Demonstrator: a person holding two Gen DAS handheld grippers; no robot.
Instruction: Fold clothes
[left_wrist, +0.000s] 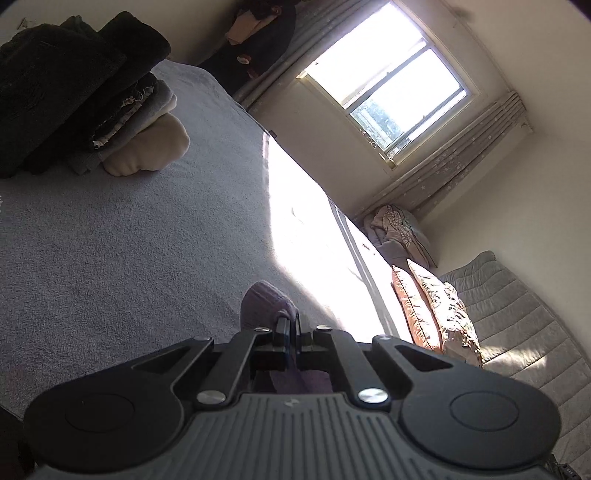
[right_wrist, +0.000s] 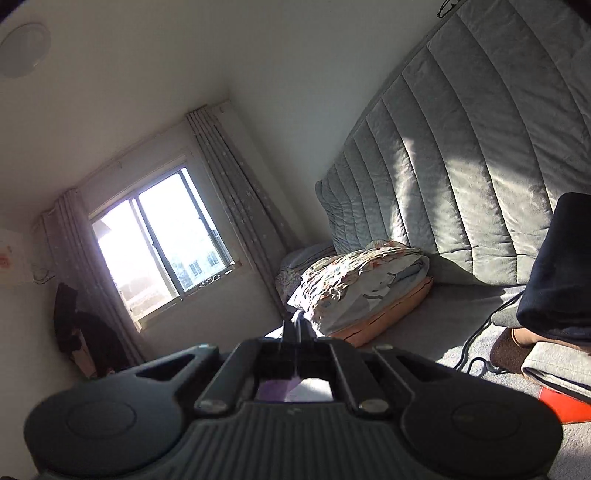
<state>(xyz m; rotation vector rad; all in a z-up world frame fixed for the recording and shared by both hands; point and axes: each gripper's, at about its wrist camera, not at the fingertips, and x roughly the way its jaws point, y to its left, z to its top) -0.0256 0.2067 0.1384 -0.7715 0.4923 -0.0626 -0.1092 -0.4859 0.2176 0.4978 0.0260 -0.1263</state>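
At the bottom centre of my left wrist view, the left gripper has its black fingers pressed together on a mauve garment, a soft knitted-looking fabric that bunches above the fingertips and shows again through the gap in the gripper's body. In my right wrist view the right gripper is likewise closed, its fingers pinching pale cloth; below them, through the body's opening, I see purple and white fabric, and I cannot tell whether it is the same garment. Both gripper bodies are ribbed grey plastic with black linkage arms and silver screws, the right one blurred.

Beyond the left gripper spreads a grey, fleecy bedspread, partly washed out by sunlight at mid-frame. A stack of folded clothes sits at upper left: dark plush items on top, grey and cream ones beneath, its left side cut off. Patterned pillows with an orange edge lie against a grey quilted headboard with padded vertical channels. At the right edge of the right view, a dark folded item is cut off by the frame, and a black cable trails across the bed.

Farthest back, a sliding window glares between grey curtains dotted with small stars. No writing is legible.
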